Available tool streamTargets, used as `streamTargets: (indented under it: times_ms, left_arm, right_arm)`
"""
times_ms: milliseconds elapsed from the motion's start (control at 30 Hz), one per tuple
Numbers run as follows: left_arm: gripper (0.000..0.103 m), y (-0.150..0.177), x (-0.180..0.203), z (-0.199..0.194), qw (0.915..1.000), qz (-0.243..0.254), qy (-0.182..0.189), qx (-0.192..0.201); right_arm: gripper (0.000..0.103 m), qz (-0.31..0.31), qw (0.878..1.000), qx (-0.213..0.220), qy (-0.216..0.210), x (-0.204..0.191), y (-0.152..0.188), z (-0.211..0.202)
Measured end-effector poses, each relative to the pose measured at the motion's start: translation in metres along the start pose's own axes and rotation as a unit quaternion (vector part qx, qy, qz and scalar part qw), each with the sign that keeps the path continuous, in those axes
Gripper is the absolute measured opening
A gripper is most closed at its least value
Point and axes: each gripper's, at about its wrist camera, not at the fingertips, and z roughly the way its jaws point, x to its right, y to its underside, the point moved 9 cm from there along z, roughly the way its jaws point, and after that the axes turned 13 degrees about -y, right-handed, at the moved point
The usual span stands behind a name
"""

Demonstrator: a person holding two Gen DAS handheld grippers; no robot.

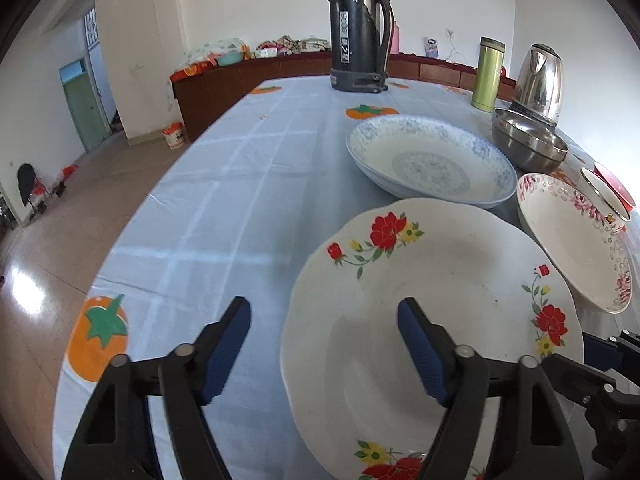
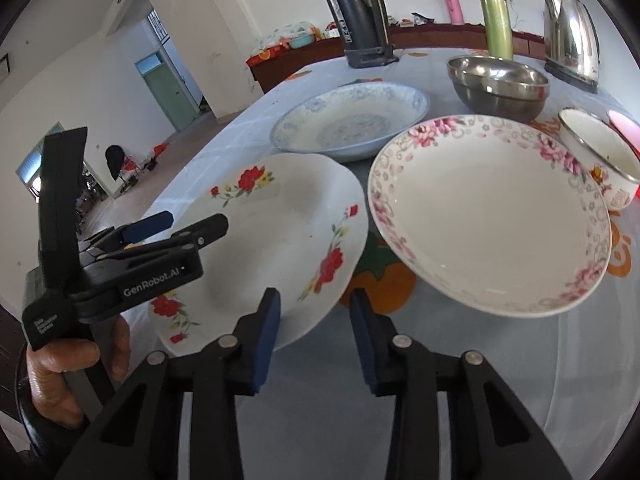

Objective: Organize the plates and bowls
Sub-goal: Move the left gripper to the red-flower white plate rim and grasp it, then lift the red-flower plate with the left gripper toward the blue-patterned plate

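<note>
A white plate with red flowers [image 1: 436,304] [image 2: 280,236] lies near the table's front edge. My left gripper [image 1: 324,320] is open, its right finger over the plate's left part and its left finger over the cloth; it also shows in the right wrist view [image 2: 176,226]. My right gripper [image 2: 314,308] is open and empty, just at the near right rim of that plate. A pink-flowered plate [image 2: 488,216] [image 1: 576,236] lies to the right. A blue-patterned plate [image 1: 430,160] [image 2: 350,120] lies behind. A steel bowl [image 2: 498,84] [image 1: 528,146] and a small white bowl [image 2: 600,160] stand further right.
A tall black thermos [image 1: 358,28], a green flask [image 1: 488,74] and a steel kettle [image 1: 540,84] stand at the table's far end. A red bowl [image 2: 626,128] sits at the right edge. The table's left edge [image 1: 132,236] drops to the floor.
</note>
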Motion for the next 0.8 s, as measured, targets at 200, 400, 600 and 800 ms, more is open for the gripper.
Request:
streamTargets:
  times_ms: [200, 400, 600, 800]
  left_arm:
    - [0.052, 0.001, 0.005, 0.003, 0.9996, -0.006, 0.025, -0.011]
    - [0.052, 0.0, 0.004, 0.003, 0.9995, -0.009, 0.028, -0.011]
    - [0.052, 0.003, -0.001, -0.004, 0.9995, -0.017, 0.029, 0.0]
    - [0.052, 0.003, -0.007, -0.006, 0.9992, -0.03, 0.028, 0.003]
  right_arm:
    - [0.027, -0.019, 1.0, -0.005, 0.013, -0.002, -0.004, 0.009]
    - [0.026, -0.011, 1.0, -0.01, -0.002, 0.0, -0.005, 0.014]
    - [0.026, -0.021, 1.0, 0.004, -0.008, -0.004, -0.008, 0.01]
    - [0.026, -0.037, 0.999, 0.012, -0.01, -0.009, -0.011, 0.009]
